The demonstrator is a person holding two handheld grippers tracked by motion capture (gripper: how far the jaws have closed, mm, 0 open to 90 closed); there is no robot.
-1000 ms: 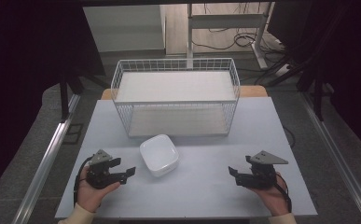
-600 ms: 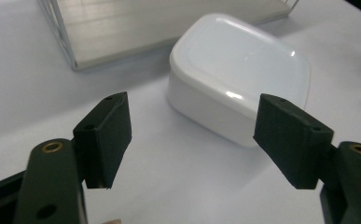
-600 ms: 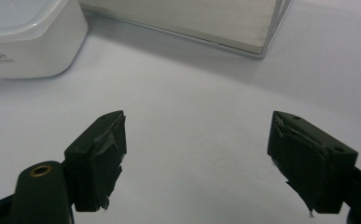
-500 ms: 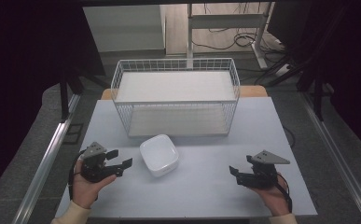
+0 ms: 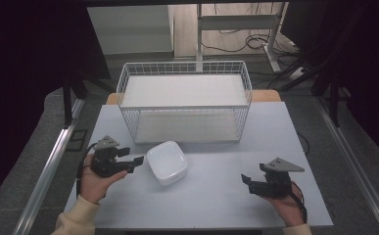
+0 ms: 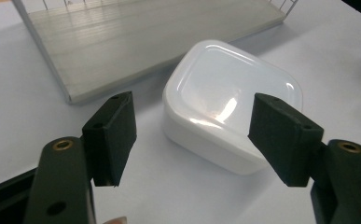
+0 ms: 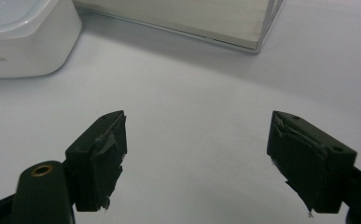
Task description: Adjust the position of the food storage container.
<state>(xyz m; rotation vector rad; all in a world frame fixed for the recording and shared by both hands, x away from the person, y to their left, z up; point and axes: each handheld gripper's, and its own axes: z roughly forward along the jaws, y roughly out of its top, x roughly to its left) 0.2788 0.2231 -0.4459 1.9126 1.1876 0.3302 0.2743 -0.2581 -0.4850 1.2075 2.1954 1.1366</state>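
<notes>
The white container is cut off by the right gripper view's top-left edge, its small print unreadable

One white container sits on one table. One wire basket stands behind it. Two grippers are present, the left gripper and the right gripper.

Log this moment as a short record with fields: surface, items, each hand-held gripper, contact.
surface: pale table
items: white container, upside down, in front of a wire basket with a pale floor
left hand-held gripper: open, its jaws just closing a little, aimed at the container, nothing between the pads
right hand-held gripper: open, over bare table, well right of the container
contact: neither gripper touches the container
</notes>
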